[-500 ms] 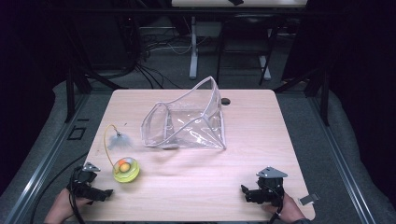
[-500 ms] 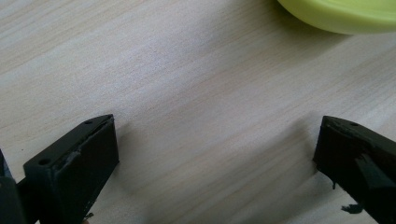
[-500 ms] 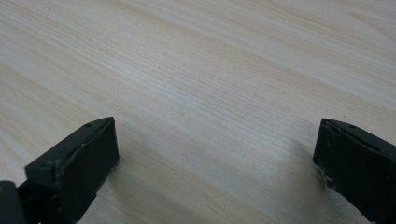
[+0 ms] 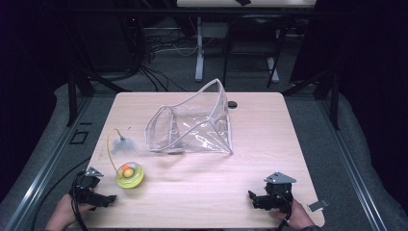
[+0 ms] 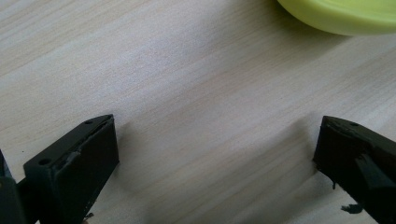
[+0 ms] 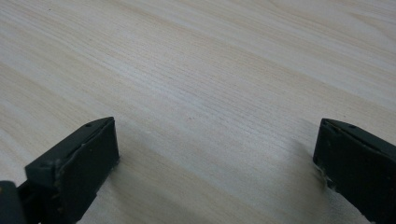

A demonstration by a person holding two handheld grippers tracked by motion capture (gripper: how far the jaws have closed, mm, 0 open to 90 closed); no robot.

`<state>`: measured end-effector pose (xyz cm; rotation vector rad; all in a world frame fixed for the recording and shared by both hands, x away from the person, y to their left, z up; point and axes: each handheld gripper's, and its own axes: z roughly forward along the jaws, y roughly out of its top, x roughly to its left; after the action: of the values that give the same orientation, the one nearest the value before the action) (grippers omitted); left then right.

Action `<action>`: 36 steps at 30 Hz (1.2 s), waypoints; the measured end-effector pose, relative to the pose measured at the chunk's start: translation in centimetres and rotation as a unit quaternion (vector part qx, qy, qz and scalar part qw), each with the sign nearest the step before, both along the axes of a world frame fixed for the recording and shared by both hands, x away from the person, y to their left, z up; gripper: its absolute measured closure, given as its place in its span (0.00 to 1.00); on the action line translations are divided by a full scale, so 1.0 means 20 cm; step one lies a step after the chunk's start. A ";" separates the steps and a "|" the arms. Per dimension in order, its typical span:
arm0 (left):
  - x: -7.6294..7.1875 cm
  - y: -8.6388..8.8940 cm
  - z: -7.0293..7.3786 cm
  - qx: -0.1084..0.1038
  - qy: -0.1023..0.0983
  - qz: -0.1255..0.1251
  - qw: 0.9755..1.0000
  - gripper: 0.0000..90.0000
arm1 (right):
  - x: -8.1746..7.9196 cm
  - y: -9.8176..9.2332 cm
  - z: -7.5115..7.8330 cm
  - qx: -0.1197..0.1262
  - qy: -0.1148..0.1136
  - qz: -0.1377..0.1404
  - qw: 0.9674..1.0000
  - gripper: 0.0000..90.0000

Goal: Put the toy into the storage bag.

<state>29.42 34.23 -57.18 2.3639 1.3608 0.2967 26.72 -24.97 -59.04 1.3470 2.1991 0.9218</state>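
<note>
Nothing has moved. On the table (image 4: 202, 187), the clear bag (image 4: 192, 127) lies behind the yellow toy (image 4: 130, 175). Left gripper (image 4: 107, 198) and right gripper (image 4: 252, 196) are wide and hold nothing. A quick push could roll the toy.

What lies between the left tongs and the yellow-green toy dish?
Nothing: only bare wood of the table separates the open left tongs from the yellow-green toy dish. The left gripper view shows the same bare stretch.

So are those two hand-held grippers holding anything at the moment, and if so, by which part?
Nothing is held. The left hand-held gripper and the right hand-held gripper both have their jaws wide open over the bare table; the yellow-green toy lies untouched near the left one.
</note>
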 end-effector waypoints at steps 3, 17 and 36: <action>0.01 0.00 0.00 0.003 0.005 -0.002 1.000 0.00 | 0.00 0.00 0.00 0.000 0.001 0.000 1.000 0.00; 0.00 -0.02 0.08 -0.007 0.005 -0.008 1.000 0.00 | 0.00 0.00 0.00 0.000 0.000 0.000 1.000 0.00; -0.01 -0.04 0.25 -0.034 -0.019 -0.021 0.999 0.00 | 0.00 0.00 0.00 0.000 0.000 0.000 1.000 0.00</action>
<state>29.12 33.37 -52.11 2.3169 1.2823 0.2781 26.71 -24.96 -59.04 1.3464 2.2004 0.9216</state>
